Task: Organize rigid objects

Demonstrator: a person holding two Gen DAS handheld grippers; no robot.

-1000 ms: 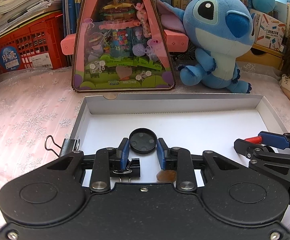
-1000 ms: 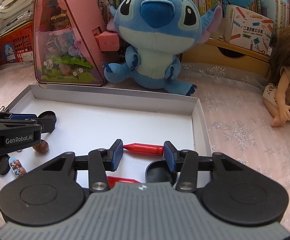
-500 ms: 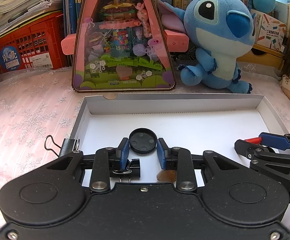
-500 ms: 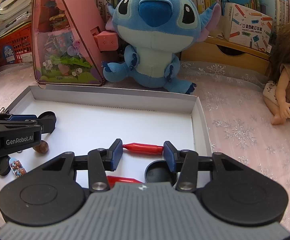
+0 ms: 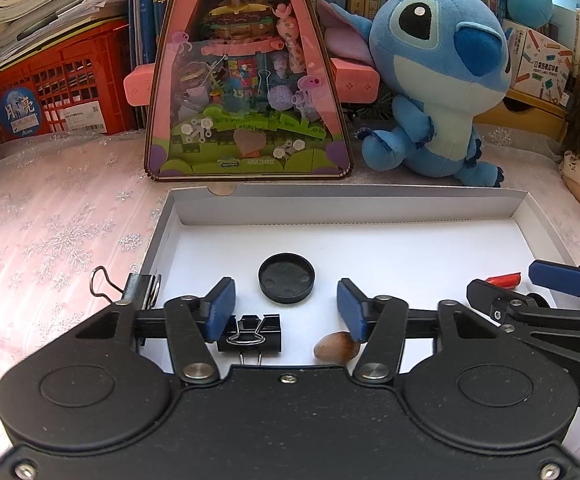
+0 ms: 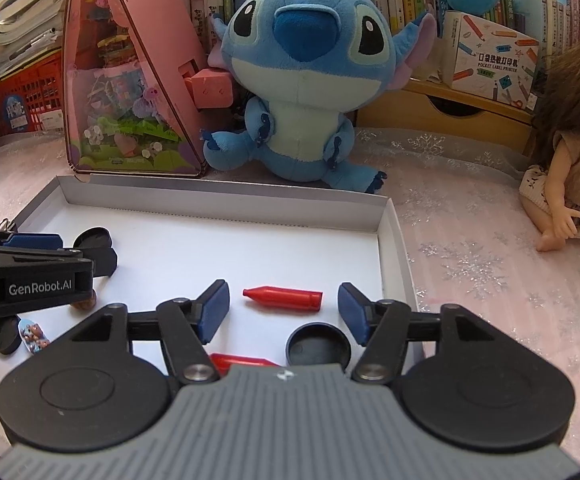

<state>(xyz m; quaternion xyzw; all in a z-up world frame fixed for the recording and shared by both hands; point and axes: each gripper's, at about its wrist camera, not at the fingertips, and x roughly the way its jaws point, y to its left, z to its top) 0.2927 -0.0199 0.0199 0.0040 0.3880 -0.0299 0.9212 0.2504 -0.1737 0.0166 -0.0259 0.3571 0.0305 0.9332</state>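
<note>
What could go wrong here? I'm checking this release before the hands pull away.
The left tool, jaws opening, could nudge the round black cap lying free between them when withdrawing. The right tool, also opening, could roll the red bullet-shaped piece in the white cardboard tray.

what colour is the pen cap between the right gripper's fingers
Red; the pen cap shows best in the right wrist view.

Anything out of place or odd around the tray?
One binder clip is clipped onto the white tray's left wall, unlike the loose one lying on its floor. Nothing looks spilled or damaged.
</note>
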